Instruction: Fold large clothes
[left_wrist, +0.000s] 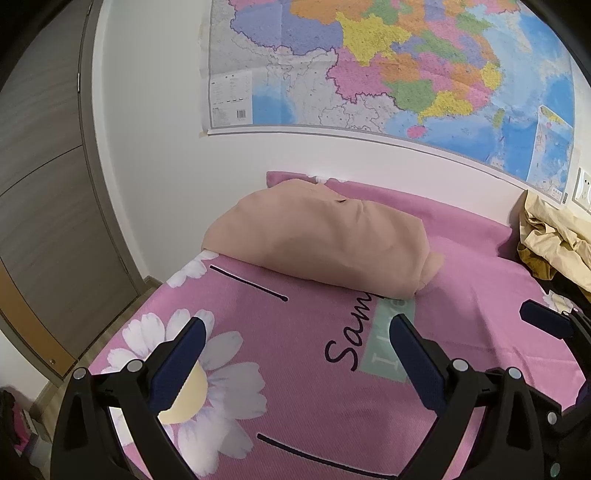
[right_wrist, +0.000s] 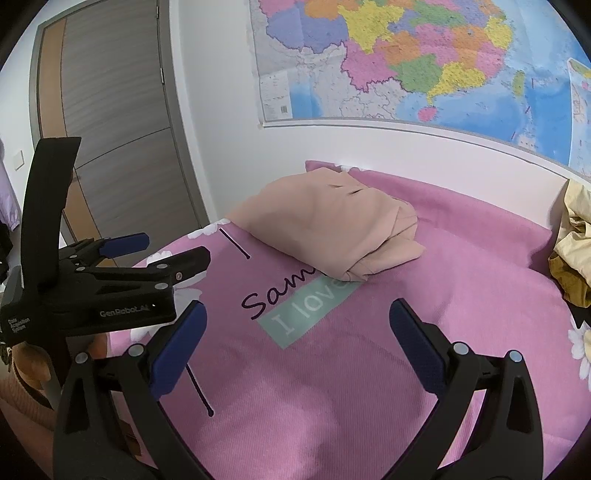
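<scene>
A folded peach garment (left_wrist: 321, 236) (right_wrist: 325, 218) lies on the pink bed sheet (left_wrist: 332, 387) (right_wrist: 369, 369) near the far wall. A crumpled yellow garment (left_wrist: 554, 232) (right_wrist: 572, 236) is heaped at the right edge of the bed. My left gripper (left_wrist: 297, 328) hovers open over the sheet, short of the peach bundle, holding nothing. My right gripper (right_wrist: 298, 310) is also open and empty above the printed lettering. In the right wrist view the left gripper (right_wrist: 177, 245) shows at the left, jaws apart. One blue finger (left_wrist: 543, 316) of the right gripper enters the left wrist view.
The sheet carries daisy prints (left_wrist: 192, 369) and a green label (right_wrist: 306, 310). A large map (left_wrist: 369, 66) hangs on the white wall behind the bed. A grey-brown door (right_wrist: 118, 129) stands to the left. The bed's left edge drops to a wooden floor (left_wrist: 122, 314).
</scene>
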